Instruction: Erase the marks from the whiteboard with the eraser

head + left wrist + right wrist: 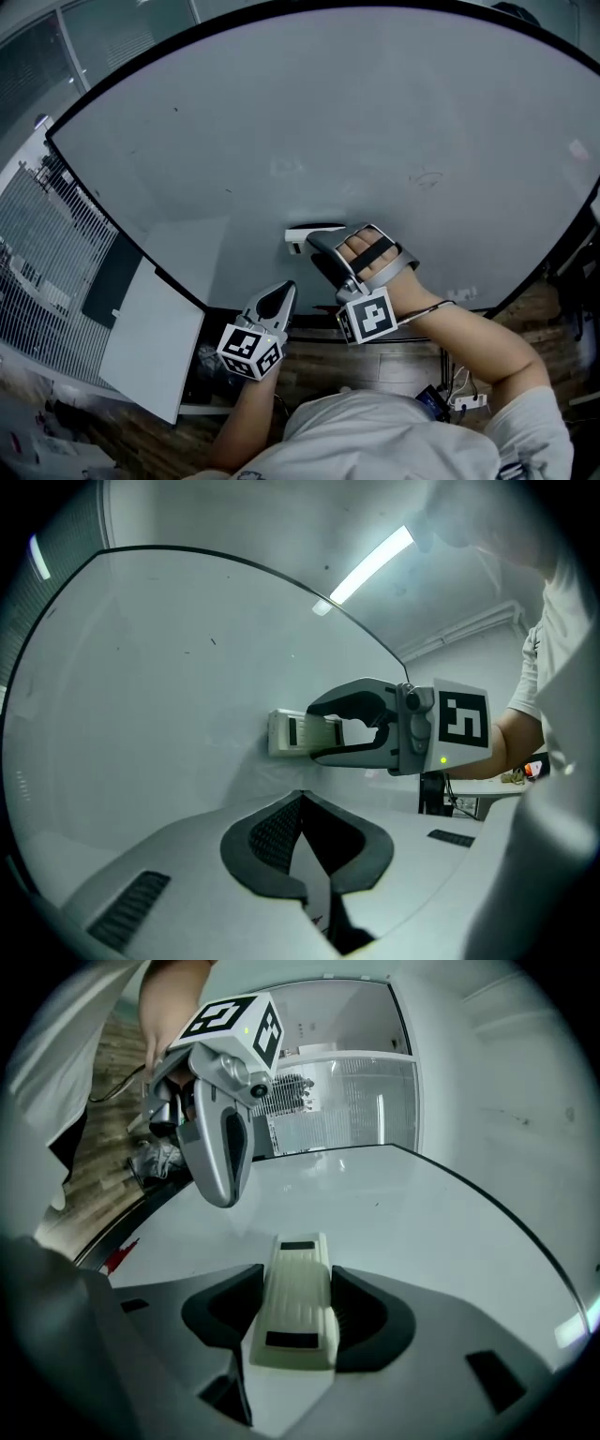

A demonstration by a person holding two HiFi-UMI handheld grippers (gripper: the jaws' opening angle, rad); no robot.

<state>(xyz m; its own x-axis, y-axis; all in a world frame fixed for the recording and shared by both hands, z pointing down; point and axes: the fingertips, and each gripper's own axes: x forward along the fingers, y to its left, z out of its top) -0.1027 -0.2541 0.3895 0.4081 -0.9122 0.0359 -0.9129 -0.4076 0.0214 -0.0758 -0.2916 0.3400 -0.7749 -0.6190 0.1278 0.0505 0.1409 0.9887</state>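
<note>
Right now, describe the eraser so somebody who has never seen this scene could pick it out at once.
Find the big whiteboard, then its lower middle in the head view. There the right gripper is shut on the eraser, a cream block against the board. Two dark patches on its back set it apart from the grey left gripper nearby.

A flat white rectangular panel [150,347] sits just left of the left gripper [287,291], beside a pale metal wire grille [47,262]. Brown wood-plank floor [403,361] shows below the right gripper [317,240]. High above both, a long bright fluorescent tube [370,564] lights the white ceiling [281,527].
</note>
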